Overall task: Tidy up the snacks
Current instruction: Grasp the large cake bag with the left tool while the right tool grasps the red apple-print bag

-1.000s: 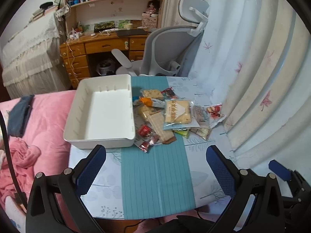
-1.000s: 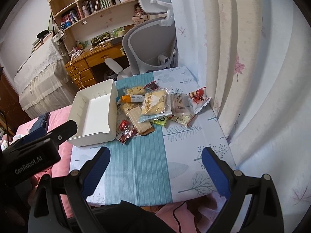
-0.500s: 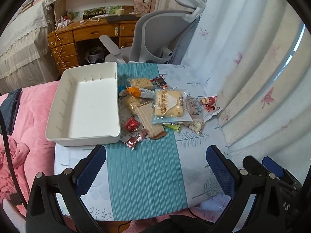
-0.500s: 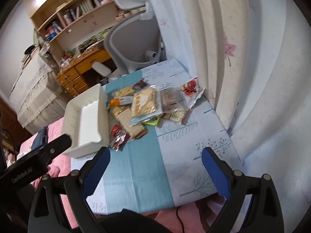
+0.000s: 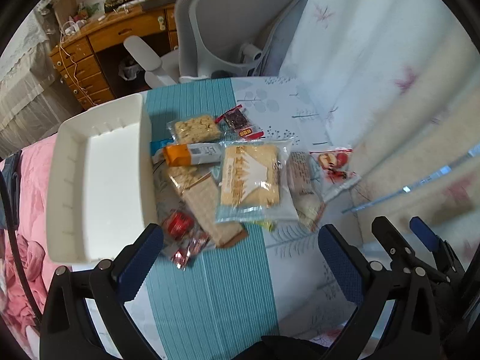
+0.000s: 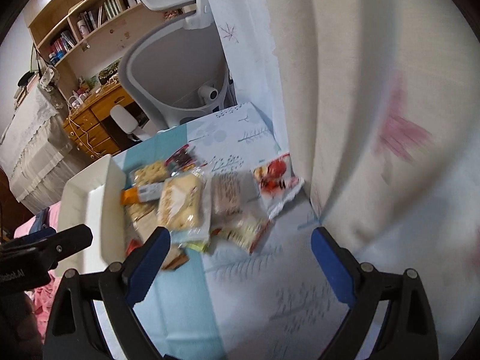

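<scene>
Left gripper (image 5: 240, 252): fingers apart, empty, above the surface (image 5: 210, 300). Right gripper (image 6: 240, 252): fingers apart, empty. Snack packets (image 5: 250, 177) heaped mid-surface, beside white bin (image 5: 99, 180). Left view alone: red candies (image 5: 180, 234). Right view alone: bookshelf (image 6: 75, 33).

Right view is motion-blurred; packet (image 6: 180, 204) print is unreadable. Left finger (image 6: 148, 258) hides the red candies (image 5: 177, 225).

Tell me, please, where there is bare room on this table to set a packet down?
The near table between the snack pile and both open grippers is bare. The white bin is empty. Beside the bin's right wall, packets crowd together and overlap.
</scene>
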A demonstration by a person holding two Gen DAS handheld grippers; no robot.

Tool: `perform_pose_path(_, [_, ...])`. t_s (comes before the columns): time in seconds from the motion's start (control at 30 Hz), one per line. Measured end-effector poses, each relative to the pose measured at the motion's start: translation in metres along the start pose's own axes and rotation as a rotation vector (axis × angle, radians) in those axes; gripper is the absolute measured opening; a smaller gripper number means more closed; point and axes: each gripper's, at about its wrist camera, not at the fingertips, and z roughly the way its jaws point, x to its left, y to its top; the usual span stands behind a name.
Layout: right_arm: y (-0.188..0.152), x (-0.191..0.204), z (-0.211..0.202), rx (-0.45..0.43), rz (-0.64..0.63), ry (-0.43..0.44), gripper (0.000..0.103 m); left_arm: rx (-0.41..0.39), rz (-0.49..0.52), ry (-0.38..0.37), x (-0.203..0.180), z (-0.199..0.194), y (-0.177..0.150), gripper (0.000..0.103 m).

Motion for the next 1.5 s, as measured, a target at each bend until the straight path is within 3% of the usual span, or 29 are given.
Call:
perform_pose_path(0.3, [0.036,-0.019,0.092,0.027,-0.072,-0.050,0.096,0.161,-0.070,0.083,-0.020,0.099,0.055,0.102])
perform_pose_path(0.53, [0.052,-0.035,0.155,0.062,-0.113,-0.093,0.096,0.212,-0.104,0.141,-0.026,0.156,0.066,0.102])
perform_pose_path(0.77, [0.050,-0.043,0.197,0.127,-0.136,-0.112,0.096,0.247,-0.133,0.161,-0.024,0.189,0.070,0.102])
perform_pose_path(0.9, [0.049,-0.050,0.214,0.160,-0.124,-0.107,0.095,0.250,-0.154,0.151,-0.022,0.200,0.073,0.102])
perform_pose_path(1.1, [0.047,-0.053,0.234,0.205,-0.121,-0.100,0.084,0.254,-0.181,0.107,-0.019,0.215,0.081,0.103])
perform_pose_path(1.5, [0.049,-0.064,0.231,0.229,-0.117,-0.068,0.069,0.213,-0.137,0.132,-0.023,0.232,0.091,0.103])
